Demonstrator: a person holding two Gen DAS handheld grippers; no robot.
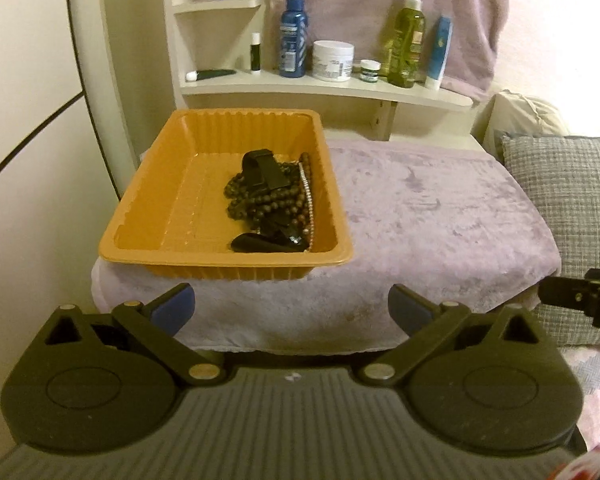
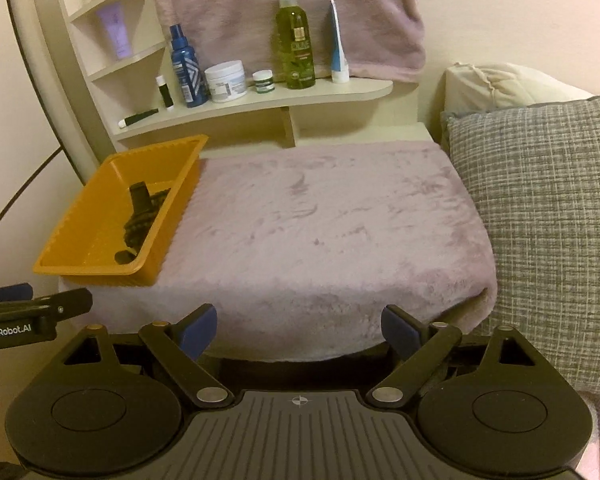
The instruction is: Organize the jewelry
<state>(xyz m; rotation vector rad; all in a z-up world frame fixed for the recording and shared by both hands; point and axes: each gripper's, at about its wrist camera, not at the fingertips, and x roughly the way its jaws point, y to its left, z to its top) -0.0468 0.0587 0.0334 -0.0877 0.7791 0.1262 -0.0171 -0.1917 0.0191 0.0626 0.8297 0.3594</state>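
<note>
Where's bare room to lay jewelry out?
Bare: the pink blanket between the orange tray and grey pillow, and the tray's left half. Crowded: its right side, under the bead pile, and the shelf.

The left tongs (image 1: 291, 307) stand wide apart with nothing between their blue pads (image 1: 172, 307), just short of the near edge of a table covered in a lilac plush cloth (image 1: 420, 216). Ahead of them and a little to the left, an orange plastic tray (image 1: 148, 200) sits on the cloth. In its right half lie a heap of dark beaded strands (image 1: 260, 200), a black clip (image 1: 262, 168) on top, and a thin pale chain (image 1: 309, 196) along the right wall. Far ahead, a shelf (image 1: 340, 88) carries bottles and jars. At the right edge, part of the other tongs (image 1: 580, 298) shows.
</note>
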